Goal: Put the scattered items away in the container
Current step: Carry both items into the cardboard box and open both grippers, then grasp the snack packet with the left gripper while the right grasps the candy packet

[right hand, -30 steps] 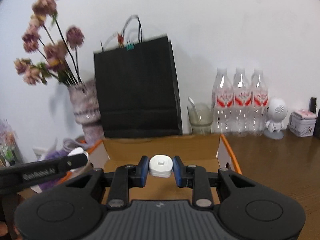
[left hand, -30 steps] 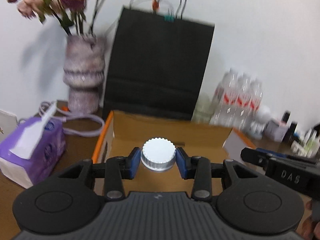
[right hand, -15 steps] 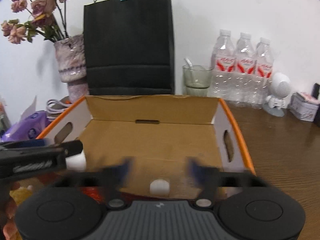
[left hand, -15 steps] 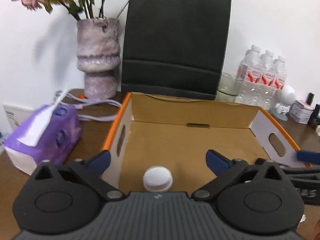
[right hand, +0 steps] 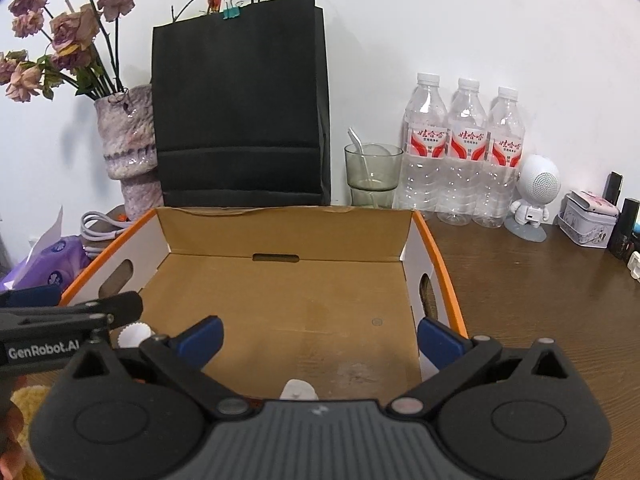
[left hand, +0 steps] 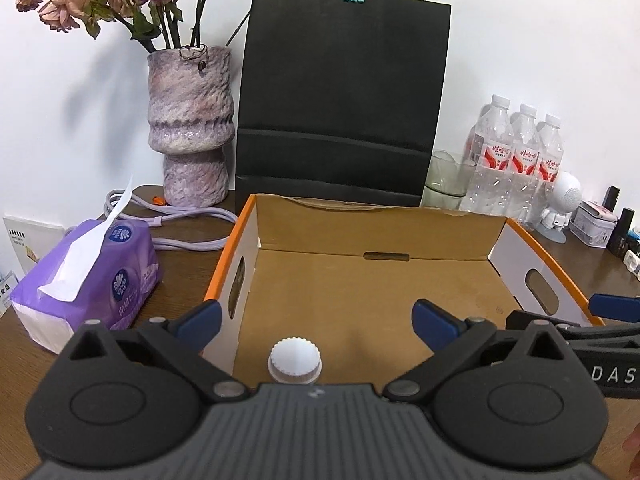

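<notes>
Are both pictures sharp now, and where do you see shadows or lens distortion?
Left wrist view: sharp; the vase casts a soft shadow on the wall; the black bag edges bow from the fisheye. Right wrist view: also sharp; dark corners; the cardboard box looks curved.

Both wrist cameras hang close above the near end of the orange-rimmed cardboard box (left hand: 400, 284) (right hand: 280, 292), side by side, facing the white back wall; both catch the tall black paper bag (left hand: 340, 96) (right hand: 240, 104).

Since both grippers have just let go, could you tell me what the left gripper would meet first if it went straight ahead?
Probably the brown far wall of the orange-edged cardboard box; the open left gripper points over the ribbed white cap below, though depth is unclear.
</notes>
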`<control>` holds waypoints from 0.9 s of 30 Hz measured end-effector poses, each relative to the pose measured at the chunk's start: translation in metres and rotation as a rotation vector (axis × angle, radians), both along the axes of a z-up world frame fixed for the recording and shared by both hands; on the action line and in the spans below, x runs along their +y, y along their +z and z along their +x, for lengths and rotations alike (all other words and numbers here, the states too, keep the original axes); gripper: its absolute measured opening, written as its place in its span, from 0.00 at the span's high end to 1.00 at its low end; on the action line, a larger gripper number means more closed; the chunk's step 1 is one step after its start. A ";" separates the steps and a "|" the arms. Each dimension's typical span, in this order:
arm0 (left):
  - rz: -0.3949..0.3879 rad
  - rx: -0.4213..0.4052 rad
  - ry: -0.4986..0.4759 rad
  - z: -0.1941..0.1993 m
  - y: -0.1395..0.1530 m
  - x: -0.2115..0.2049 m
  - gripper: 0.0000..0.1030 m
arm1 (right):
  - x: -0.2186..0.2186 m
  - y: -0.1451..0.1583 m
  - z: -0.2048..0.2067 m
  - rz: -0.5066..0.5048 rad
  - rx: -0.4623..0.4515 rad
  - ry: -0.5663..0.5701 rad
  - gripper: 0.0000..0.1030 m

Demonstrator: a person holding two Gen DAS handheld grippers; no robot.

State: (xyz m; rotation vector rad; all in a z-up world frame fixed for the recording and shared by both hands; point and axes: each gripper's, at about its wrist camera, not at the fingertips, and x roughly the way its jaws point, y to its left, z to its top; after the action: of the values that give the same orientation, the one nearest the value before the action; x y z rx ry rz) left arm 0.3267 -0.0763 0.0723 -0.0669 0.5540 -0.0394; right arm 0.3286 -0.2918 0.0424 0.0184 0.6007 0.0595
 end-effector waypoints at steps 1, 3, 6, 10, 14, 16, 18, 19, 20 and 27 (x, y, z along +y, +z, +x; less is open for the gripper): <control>0.000 -0.002 0.002 0.000 0.001 0.000 0.00 | 0.000 0.000 0.000 0.001 -0.001 0.001 0.00; -0.004 -0.008 0.001 -0.003 0.004 0.001 0.00 | 0.000 0.003 -0.002 0.008 -0.007 0.010 0.00; -0.005 -0.042 0.006 -0.012 0.015 0.003 0.00 | 0.001 0.012 -0.009 0.016 -0.029 0.025 0.00; -0.024 -0.122 0.013 -0.038 0.037 0.009 0.00 | -0.001 0.033 -0.034 0.037 -0.089 0.043 0.00; -0.023 -0.170 -0.020 -0.072 0.054 0.010 0.00 | -0.007 0.052 -0.068 0.049 -0.135 0.084 0.00; -0.014 -0.194 -0.033 -0.091 0.061 0.010 0.00 | -0.009 0.061 -0.088 0.032 -0.161 0.086 0.00; -0.019 -0.213 -0.040 -0.111 0.065 0.012 0.00 | -0.013 0.067 -0.109 0.016 -0.185 0.080 0.00; -0.025 -0.219 -0.043 -0.121 0.067 0.013 0.00 | -0.015 0.069 -0.120 0.009 -0.193 0.079 0.00; -0.030 -0.223 -0.050 -0.131 0.068 0.013 0.00 | -0.017 0.070 -0.130 0.001 -0.198 0.080 0.00; -0.038 -0.234 -0.088 -0.198 0.062 0.020 0.00 | -0.030 0.059 -0.204 -0.074 -0.206 0.066 0.00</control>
State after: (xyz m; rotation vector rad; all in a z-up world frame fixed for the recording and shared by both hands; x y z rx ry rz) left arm 0.1283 -0.0562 0.1346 -0.0736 0.3220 -0.1415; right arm 0.1249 -0.3215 0.1009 -0.0787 0.3975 0.1022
